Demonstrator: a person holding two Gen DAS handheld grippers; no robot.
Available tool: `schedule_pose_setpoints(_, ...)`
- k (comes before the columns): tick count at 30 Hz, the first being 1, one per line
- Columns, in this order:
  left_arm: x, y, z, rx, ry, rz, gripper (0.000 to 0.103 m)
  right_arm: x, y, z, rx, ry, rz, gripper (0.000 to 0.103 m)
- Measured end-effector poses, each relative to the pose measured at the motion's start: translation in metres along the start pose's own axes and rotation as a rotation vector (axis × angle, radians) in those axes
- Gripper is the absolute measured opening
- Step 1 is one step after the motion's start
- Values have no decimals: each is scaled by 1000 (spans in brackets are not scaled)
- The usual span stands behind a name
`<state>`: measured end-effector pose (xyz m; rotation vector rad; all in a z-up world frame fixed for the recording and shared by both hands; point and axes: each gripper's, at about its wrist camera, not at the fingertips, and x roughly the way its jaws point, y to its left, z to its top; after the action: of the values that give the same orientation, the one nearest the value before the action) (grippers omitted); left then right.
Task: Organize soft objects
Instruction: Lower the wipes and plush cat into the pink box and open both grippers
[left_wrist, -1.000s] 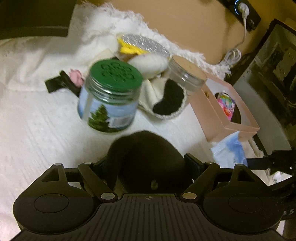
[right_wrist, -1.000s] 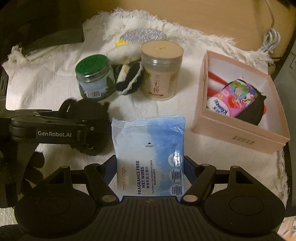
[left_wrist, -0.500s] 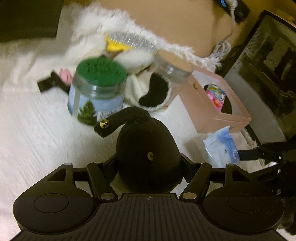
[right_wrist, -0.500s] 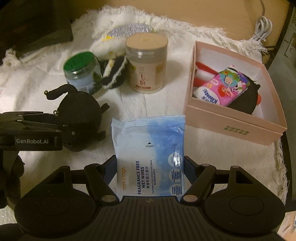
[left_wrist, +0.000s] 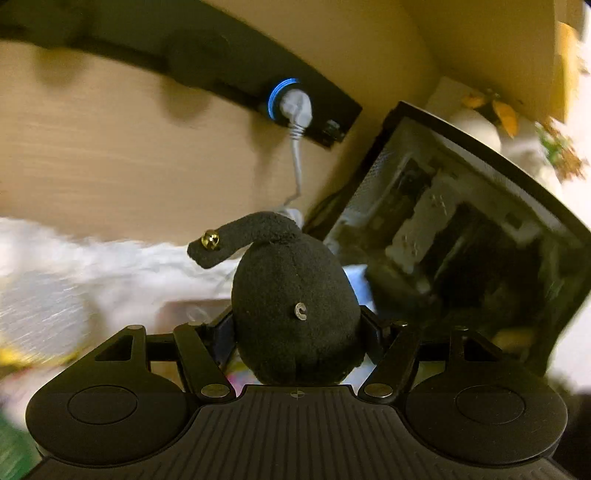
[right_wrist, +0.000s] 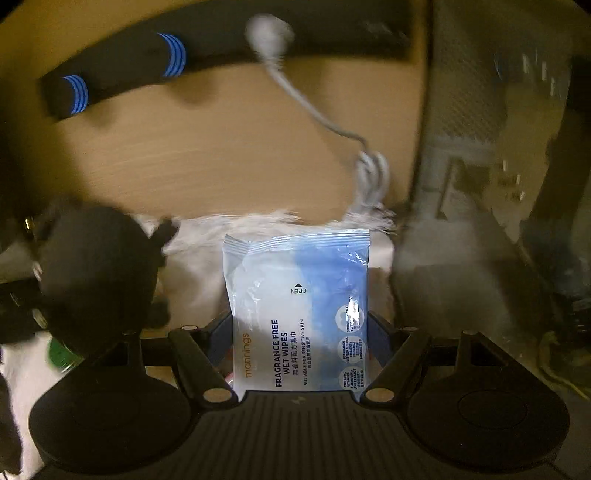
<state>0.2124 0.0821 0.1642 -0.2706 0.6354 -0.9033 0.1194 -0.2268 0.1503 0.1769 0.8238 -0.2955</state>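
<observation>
Fingers (left_wrist: 371, 328) pinching black plush (left_wrist: 295, 314), cable (left_wrist: 297, 162) behind

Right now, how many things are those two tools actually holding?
2: a black plush toy clamped in the left gripper, and a wet wipes pack in the right gripper.

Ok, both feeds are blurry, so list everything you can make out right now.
black plush toy: 1, black with a small gold bell, clamped in the left gripper
wet wipes pack: 1, blue and white, clamped in the right gripper
fringed cloth: 1, white, below and behind the pack
power strip: 1, black with a blue ring, on the wooden surface behind
plug and cable: 1, white, in the strip
green lid: 1, lower left, mostly hidden
left gripper: black, shut
right gripper: black, shut
</observation>
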Motion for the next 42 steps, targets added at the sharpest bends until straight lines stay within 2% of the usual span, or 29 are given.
schedule_pose_setpoints(2, 35, 1, 21, -43, 29, -37, 72, 28, -10, -5, 30, 17, -40, 74)
schedule_pose_setpoints(4, 67, 8, 33, -110, 59, -42, 72, 50, -14, -18, 37, 31, -56, 74)
schedule_pose_setpoints(6, 102, 12, 38, -139, 90, -16, 72, 72, -12, -33, -5, 45, -53, 74)
schedule_pose_setpoints(8, 135, 12, 37, -124, 141, 23, 73, 89, -7, -49, -57, 72, -61, 74)
schedule_pose_setpoints(10, 164, 11, 29, -104, 208, 53, 73, 101, -6, -61, -53, 105, -57, 75)
schedule_pose_setpoints(14, 218, 15, 7, -85, 385, 92, 76, 99, -15, -67, -23, 107, -23, 75)
schedule_pose_setpoints(16, 227, 19, 3, -115, 391, 68, 70, 92, -17, -69, -26, 102, -19, 76)
schedule_pose_setpoints(18, 234, 21, -3, -130, 403, 84, 64, 75, -16, -74, -49, 63, -31, 76)
schedule_pose_setpoints(20, 236, 23, -6, -117, 405, 108, 64, 59, -16, -76, -62, 19, -33, 76)
schedule_pose_setpoints(23, 224, 22, -8, -101, 372, 83, 64, 35, -15, -86, -45, -25, -13, 77)
schedule_pose_setpoints(28, 185, 3, 5, -25, 223, 11, 64, 14, -8, -104, -20, -52, -26, 77)
schedule_pose_setpoints(32, 147, -1, 3, -46, 193, 19, 64, 4, -5, -109, -1, -92, -42, 77)
schedule_pose_setpoints(34, 120, -3, -7, -45, 189, 32, 64, 3, -2, -98, -2, -131, -60, 77)
schedule_pose_setpoints(37, 80, -6, -34, -51, 209, 49, 64, 16, 3, -60, 16, -165, -80, 78)
schedule_pose_setpoints(39, 53, -3, -54, -88, 231, 51, 64, 41, 6, -29, 30, -146, -103, 78)
schedule_pose_setpoints(42, 18, 5, -79, -146, 234, 81, 64, 86, 10, -5, 40, -93, -168, 78)
